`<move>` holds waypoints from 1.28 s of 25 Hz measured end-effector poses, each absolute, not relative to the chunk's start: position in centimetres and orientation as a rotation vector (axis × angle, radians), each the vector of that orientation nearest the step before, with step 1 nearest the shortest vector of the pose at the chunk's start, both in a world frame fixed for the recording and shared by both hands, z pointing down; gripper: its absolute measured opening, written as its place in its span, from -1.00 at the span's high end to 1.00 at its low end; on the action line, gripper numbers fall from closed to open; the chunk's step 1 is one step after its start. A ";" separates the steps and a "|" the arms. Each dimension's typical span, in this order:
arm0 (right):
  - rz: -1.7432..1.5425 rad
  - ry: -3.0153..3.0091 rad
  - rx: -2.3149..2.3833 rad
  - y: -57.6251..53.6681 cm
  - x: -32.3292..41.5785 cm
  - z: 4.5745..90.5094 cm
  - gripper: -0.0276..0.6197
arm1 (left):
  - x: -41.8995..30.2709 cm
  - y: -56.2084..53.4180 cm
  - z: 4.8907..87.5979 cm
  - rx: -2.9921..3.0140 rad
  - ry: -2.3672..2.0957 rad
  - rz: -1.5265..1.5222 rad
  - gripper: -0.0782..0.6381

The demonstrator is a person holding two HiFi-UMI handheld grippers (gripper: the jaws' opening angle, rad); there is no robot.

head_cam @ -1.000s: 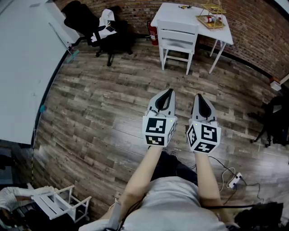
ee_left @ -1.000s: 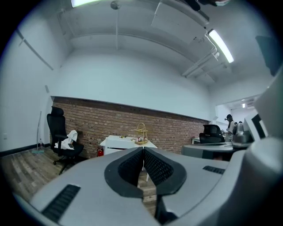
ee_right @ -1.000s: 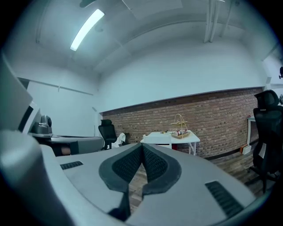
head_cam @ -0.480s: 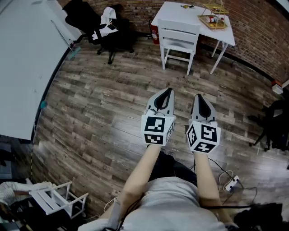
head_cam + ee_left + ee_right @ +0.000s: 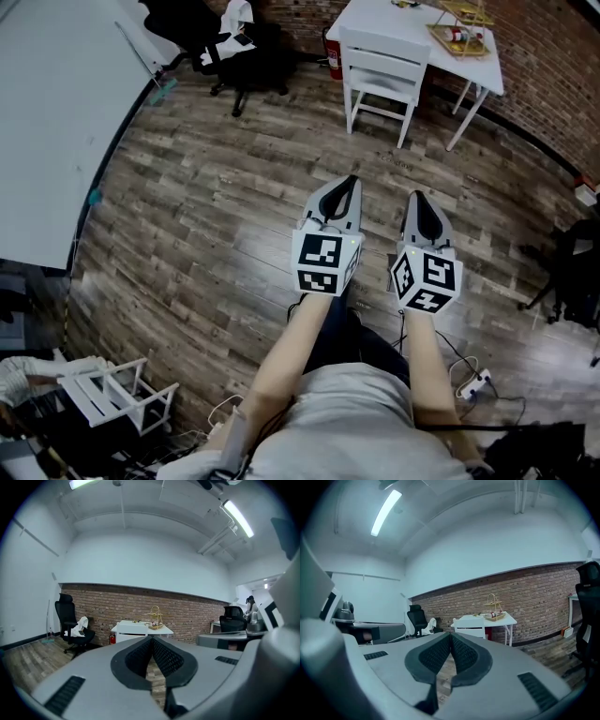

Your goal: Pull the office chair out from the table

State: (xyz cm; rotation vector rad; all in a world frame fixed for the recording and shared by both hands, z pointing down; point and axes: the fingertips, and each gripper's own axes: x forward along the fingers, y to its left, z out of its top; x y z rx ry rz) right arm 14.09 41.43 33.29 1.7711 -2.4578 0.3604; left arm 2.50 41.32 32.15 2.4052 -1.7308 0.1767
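A black office chair [image 5: 246, 52] with a white cloth on its seat stands by the brick wall at the far left, apart from the white table [image 5: 375, 17]. A white wooden chair [image 5: 382, 67] is tucked under that table. My left gripper [image 5: 348, 180] and right gripper [image 5: 416, 195] hover side by side over the wood floor, well short of the furniture, both shut and empty. In the left gripper view the left gripper [image 5: 152, 639] points between the office chair [image 5: 70, 625] and the table [image 5: 140, 624]. The right gripper [image 5: 450, 634] faces the white chair [image 5: 469, 626].
A wire basket [image 5: 459, 23] sits on the table and a red extinguisher [image 5: 333, 56] stands beside it. A large white surface [image 5: 47, 122] fills the left. A small white rack [image 5: 112, 403] lies near left, cables and a power strip [image 5: 473, 382] near right, dark gear [image 5: 572, 272] at the right edge.
The table and both chairs have slid up and to the right in the head view. Both grippers stay shut and side by side.
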 end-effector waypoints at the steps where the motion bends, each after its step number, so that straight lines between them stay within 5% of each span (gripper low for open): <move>1: 0.362 -2.458 1.771 41.0 13.9 33.4 0.87 | 2.2 40.9 32.3 2.401 -1.734 0.177 0.74; 32: 0.353 -2.384 1.836 13.2 5.8 34.3 0.87 | -6.2 12.1 34.2 2.430 -1.614 0.160 0.74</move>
